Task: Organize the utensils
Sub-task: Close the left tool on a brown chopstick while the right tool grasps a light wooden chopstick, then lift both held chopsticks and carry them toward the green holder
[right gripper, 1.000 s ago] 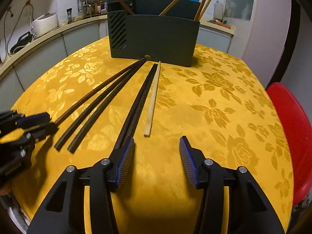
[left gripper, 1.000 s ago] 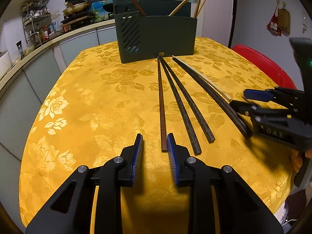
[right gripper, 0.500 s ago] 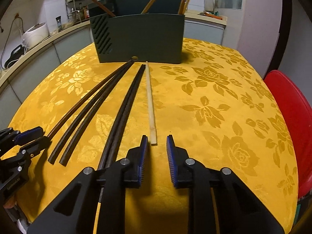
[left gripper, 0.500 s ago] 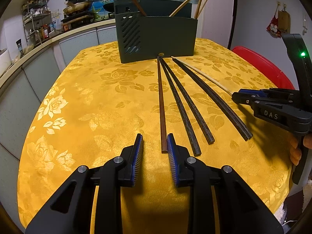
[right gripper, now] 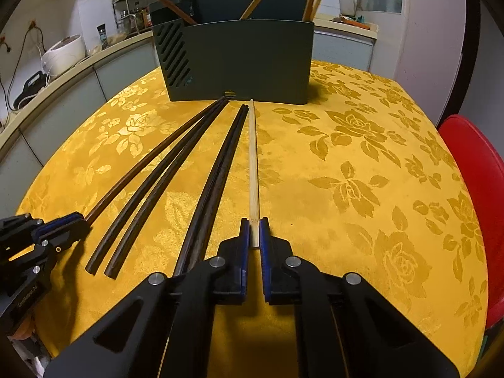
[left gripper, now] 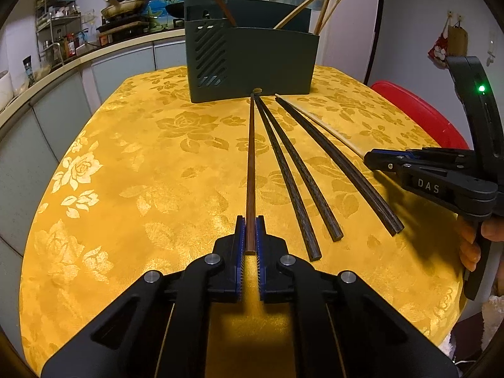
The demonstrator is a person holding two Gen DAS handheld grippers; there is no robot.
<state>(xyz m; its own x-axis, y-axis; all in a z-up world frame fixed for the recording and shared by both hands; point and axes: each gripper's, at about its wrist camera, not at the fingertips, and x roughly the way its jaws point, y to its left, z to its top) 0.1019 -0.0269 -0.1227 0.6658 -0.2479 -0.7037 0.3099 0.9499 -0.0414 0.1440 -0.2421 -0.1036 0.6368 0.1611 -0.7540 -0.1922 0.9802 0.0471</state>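
Yellow cloth (left gripper: 132,170): rose-patterned, covers the table.
Left gripper (left gripper: 250,236): pads pinching the near end of the reddish-brown chopstick (left gripper: 250,157), which lies flat.
Right gripper (right gripper: 254,234): pads pressed onto the near end of the pale bamboo chopstick (right gripper: 253,157).
Dark chopsticks (left gripper: 293,170): seemingly four, lying between those two.
Holder (left gripper: 252,60): dark, at the far ends, chopsticks standing inside.

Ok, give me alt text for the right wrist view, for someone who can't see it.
The right gripper is shut on the near end of a pale chopstick lying on a yellow floral tablecloth. Dark chopsticks lie to its left, all pointing toward a dark utensil holder.
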